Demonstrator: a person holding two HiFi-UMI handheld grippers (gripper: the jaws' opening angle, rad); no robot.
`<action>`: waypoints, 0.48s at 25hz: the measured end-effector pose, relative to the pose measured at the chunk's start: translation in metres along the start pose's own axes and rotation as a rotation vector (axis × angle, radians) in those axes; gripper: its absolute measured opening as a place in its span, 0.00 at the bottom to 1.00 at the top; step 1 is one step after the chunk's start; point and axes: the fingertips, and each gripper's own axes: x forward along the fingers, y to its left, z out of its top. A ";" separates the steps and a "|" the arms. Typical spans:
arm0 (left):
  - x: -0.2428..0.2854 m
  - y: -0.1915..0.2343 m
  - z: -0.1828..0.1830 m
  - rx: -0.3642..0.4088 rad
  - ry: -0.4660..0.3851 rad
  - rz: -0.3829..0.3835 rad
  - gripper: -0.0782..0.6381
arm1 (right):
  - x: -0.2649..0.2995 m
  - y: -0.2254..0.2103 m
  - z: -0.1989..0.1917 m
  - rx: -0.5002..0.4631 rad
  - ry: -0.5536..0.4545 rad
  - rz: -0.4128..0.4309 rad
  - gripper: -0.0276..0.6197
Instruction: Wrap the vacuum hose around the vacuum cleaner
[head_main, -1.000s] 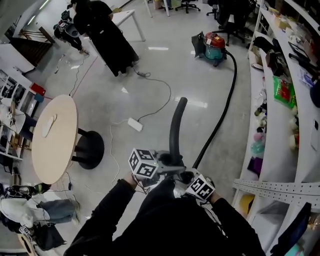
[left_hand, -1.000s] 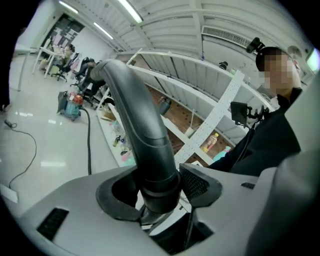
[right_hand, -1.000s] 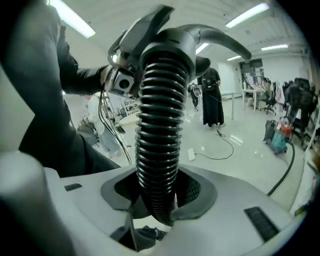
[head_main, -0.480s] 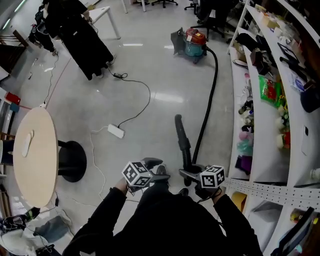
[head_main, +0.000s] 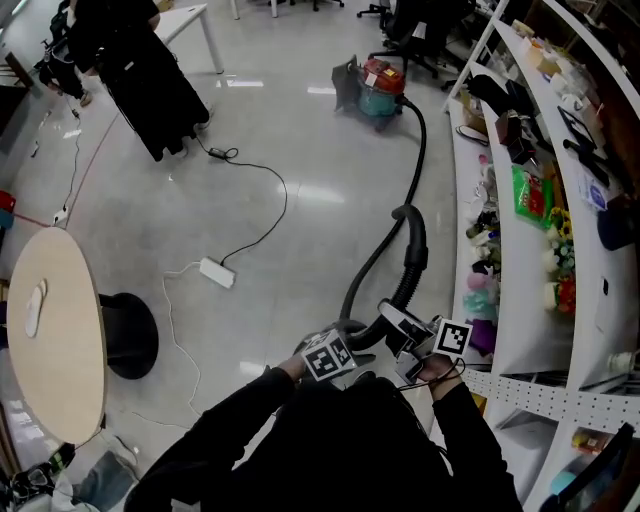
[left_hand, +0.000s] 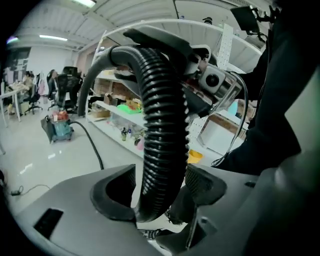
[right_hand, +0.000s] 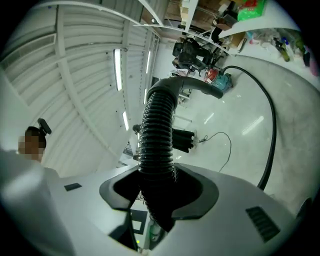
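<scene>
Two grips, uneven: right gripper (right_hand: 157, 192) has its fingers (right_hand: 192, 192) clamped on the ribbed hose (head_main: 415, 255), while the left gripper (left_hand: 160, 195) fingers (left_hand: 112, 192) have just been opening and stand wide, hose loose between them. The vacuum cleaner (head_main: 383, 88) sits well apart across the floor (head_main: 300, 230), hose not yet wound. Risk as I judge it: with one hold only, the springy hose may twist free, and hauling its long run could tip the vacuum cleaner. No writing legible.

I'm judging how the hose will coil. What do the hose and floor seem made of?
The hose: black corrugated plastic, likely flexible, slight sheen; close ridges and its bend suggest so. The floor: smooth glossy grey, perhaps polished concrete or vinyl; it reflects ceiling lights.
</scene>
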 end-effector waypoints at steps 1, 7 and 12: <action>-0.001 0.005 0.004 0.021 -0.002 0.000 0.51 | 0.006 0.004 0.006 0.023 -0.011 0.021 0.33; -0.002 0.039 0.018 0.034 -0.028 0.059 0.35 | 0.023 -0.008 0.034 0.119 -0.018 0.111 0.35; 0.001 0.033 0.042 -0.017 0.053 -0.044 0.34 | 0.010 -0.031 0.071 0.141 -0.053 0.206 0.35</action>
